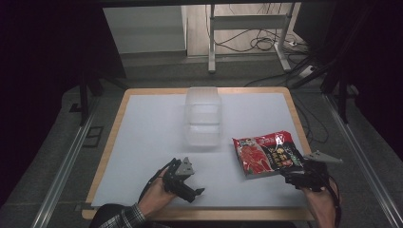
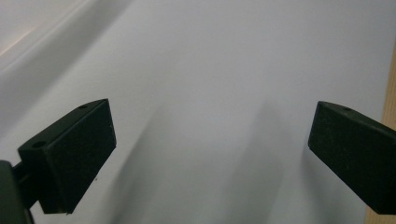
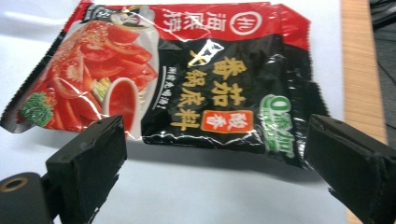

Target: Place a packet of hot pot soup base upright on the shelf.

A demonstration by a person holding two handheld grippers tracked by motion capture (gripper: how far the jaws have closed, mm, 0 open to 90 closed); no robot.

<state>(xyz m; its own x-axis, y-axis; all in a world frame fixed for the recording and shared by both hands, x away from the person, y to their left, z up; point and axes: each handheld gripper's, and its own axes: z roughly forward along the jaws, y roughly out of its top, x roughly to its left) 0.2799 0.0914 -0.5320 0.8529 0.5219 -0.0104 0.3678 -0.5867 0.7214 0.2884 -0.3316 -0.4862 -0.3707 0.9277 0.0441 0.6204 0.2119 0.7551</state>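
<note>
1. Here, a red and black sauce packet [image 1: 266,153] is lying flat on the white table [image 1: 142,142], near its right edge.
2. The right hand-held gripper [image 3: 212,172] is hovering just before the packet, jaws spread wide.
3. The left hand-held gripper [image 2: 208,154] is hanging over bare table, jaws also spread.
4. A clear plastic container [image 1: 203,116] is standing mid-table.

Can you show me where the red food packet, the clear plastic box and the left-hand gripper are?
food packet [image 1: 266,153]: high view, middle of its printed face.
plastic box [image 1: 203,121]: high view, its near rim.
left gripper [image 1: 196,193]: high view, between its fingertips.
</note>
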